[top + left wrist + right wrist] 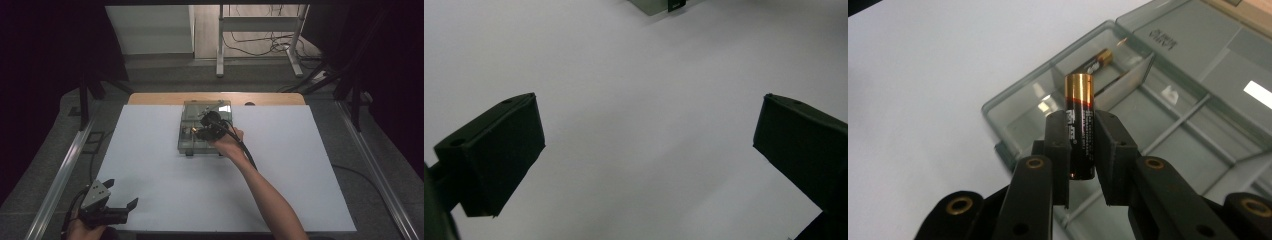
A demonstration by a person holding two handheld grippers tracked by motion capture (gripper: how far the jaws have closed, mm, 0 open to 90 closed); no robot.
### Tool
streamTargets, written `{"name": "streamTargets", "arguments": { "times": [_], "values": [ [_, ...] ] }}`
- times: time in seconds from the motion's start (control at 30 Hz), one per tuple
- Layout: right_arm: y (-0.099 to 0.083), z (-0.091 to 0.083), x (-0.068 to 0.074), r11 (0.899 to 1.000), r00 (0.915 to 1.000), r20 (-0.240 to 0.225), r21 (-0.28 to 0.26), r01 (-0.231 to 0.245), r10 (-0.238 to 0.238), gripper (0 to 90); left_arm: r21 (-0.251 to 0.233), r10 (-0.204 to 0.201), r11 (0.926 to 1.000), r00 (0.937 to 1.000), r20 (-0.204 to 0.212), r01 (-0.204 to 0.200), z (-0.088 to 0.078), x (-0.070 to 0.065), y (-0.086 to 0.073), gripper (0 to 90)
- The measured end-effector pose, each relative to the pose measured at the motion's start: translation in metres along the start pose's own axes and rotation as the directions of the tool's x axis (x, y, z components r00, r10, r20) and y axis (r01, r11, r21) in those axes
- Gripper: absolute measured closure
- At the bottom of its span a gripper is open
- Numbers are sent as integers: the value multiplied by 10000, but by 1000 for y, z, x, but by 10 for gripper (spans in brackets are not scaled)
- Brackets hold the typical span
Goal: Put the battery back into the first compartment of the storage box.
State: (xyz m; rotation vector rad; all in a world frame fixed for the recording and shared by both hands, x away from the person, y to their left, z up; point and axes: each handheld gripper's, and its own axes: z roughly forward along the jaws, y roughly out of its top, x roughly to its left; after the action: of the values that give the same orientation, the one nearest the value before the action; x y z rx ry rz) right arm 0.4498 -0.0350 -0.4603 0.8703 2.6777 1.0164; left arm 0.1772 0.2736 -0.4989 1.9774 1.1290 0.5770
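My right gripper (1082,120) is shut on a black and gold battery (1080,90), which stands upright between the pads. It hangs over a clear grey compartment box (1015,112) whose lid (1198,40) lies open. A second battery (1096,61) lies in a far compartment of the box. In the high view the right gripper (201,131) is above the box (186,146) at the table's middle back. My left gripper (121,193) rests near the front left corner, open with nothing between its jaws. In its own view the left gripper (649,135) looks across bare white surface.
A white sheet (160,175) covers the table, with a wooden edge (150,98) at the back. A corner of the box (659,5) shows at the top of the left gripper view. Metal rails (60,175) run along both sides of the table.
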Motion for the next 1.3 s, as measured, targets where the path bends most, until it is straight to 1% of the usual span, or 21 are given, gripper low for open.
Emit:
{"name": "streamTargets", "arguments": {
  "times": [0.07, 0.23, 0.33, 0.37, 0.4, 0.47, 0.6, 0.67, 0.77, 0.83, 0.9, 1.0, 1.2, 1.3],
  "values": [
    [5, 4, -2, 10000, 10000, -15, 21, -61, 61, 770, -1, 5, 10000, 10000, 0, -5, 0, 0, 0, 7],
    [18, 16, -3, 10000, 9998, 168, 51, -45, 45, 770, -11, 19, 10000, 10000, -5, -19, 0, 0, 0, 7],
    [27, 23, -4, 9999, 9994, 294, 17, -171, 171, 770, -12, 28, 10000, 10000, 1, -28, 0, 0, 0, 7],
    [27, 23, -4, 9999, 9994, 294, 17, -171, 171, 770, -12, 28, 10000, 10000, 1, -28, 0, 0, 0, 8],
    [33, 28, -5, 9995, 9988, 389, 64, -302, 299, 770, -10, 29, 10000, 10000, 3, -29, 0, 0, 0, 7],
    [37, 34, -6, 9993, 9981, 497, 122, -364, 357, 769, -14, 7, 10000, 10000, 21, -7, 0, -1, 0, 7],
    [42, 47, -7, 9983, 9966, 676, 311, -490, 468, 769, -18, 15, 10000, 10000, 27, -15, 0, -1, 0, 7],
    [44, 53, -8, 9977, 9962, 680, 370, -575, 549, 768, -26, 41, 10000, 10000, 18, -41, 0, 0, 0, 7],
    [44, 61, -9, 9976, 9954, 803, 413, -558, 524, 752, -46, 36, 10000, 10000, 36, -35, 0, 0, -1, 7],
    [44, 60, -10, 9975, 9952, 716, 191, -683, 667, 674, -70, 16, 10000, 10000, 52, -16, -1, 0, -1, 7],
    [44, 58, -12, 9973, 9953, 663, 112, -719, 710, 611, -80, -20, 10000, 10000, 69, 20, -1, 0, -1, 7],
    [43, 54, -13, 9971, 9948, 709, 146, -741, 729, 561, -67, 17, 10000, 10000, 57, -17, -1, 0, -1, 7],
    [41, 46, -17, 9942, 9943, 216, 216, -1050, 1045, 462, -48, 48, 10000, 10000, 41, -48, -1, -1, -1, 7],
    [38, 42, -17, 9949, 9950, 99, 194, -994, 992, 443, -62, 56, 10000, 10000, 32, -56, -1, 0, -1, 7]
  ]
}}
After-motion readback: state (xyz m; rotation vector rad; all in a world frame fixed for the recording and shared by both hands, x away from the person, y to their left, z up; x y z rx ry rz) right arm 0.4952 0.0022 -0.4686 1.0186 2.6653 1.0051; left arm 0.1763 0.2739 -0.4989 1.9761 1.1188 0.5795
